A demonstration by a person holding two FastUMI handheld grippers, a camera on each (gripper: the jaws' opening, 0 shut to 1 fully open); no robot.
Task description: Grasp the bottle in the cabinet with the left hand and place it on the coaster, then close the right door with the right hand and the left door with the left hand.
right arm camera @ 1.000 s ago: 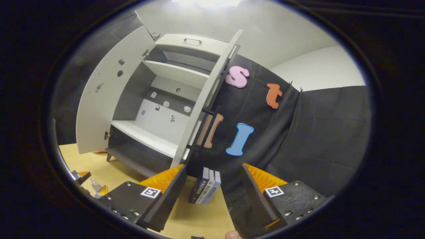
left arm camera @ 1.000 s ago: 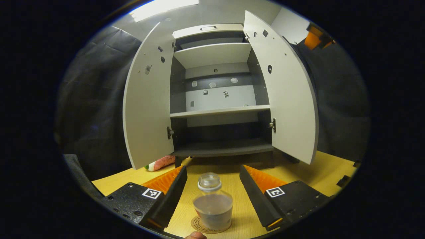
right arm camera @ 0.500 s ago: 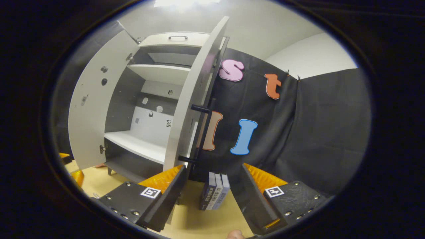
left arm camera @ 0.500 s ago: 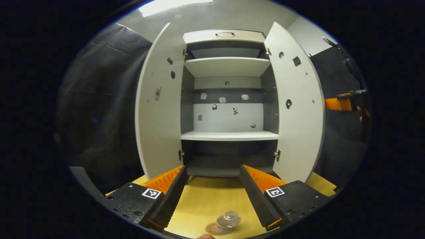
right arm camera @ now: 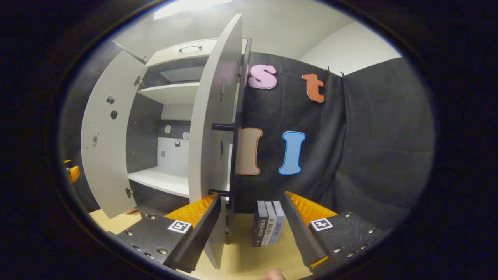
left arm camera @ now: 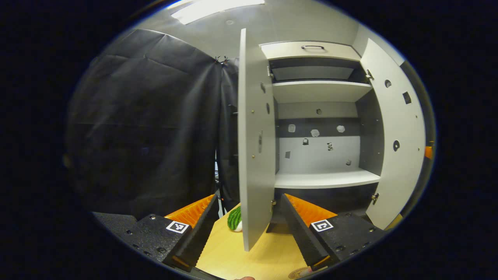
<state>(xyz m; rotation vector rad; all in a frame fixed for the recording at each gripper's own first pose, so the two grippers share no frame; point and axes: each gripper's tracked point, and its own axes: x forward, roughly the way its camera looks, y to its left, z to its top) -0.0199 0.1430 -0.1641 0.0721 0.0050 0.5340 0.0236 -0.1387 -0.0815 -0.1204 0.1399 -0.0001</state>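
Wooden tabletop (left arm camera: 237,252): left door's (left arm camera: 253,155) edge stands between the spread left hand-held gripper (left arm camera: 249,229) fingers, untouched.

3 dark books (right arm camera: 268,223) stand upright together on the wooden tabletop (right arm camera: 245,260) against the black cloth wall (right arm camera: 369,155). A watermelon-patterned toy (left arm camera: 234,218) lies on that tabletop.

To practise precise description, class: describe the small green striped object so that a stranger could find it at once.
Start at the tall grey cabinet with both doors open, standing on the wooden table. Go to the foot of its left door: the watermelon-like object lies on the table just behind that door's lower edge. It is round, with dark and light green stripes.
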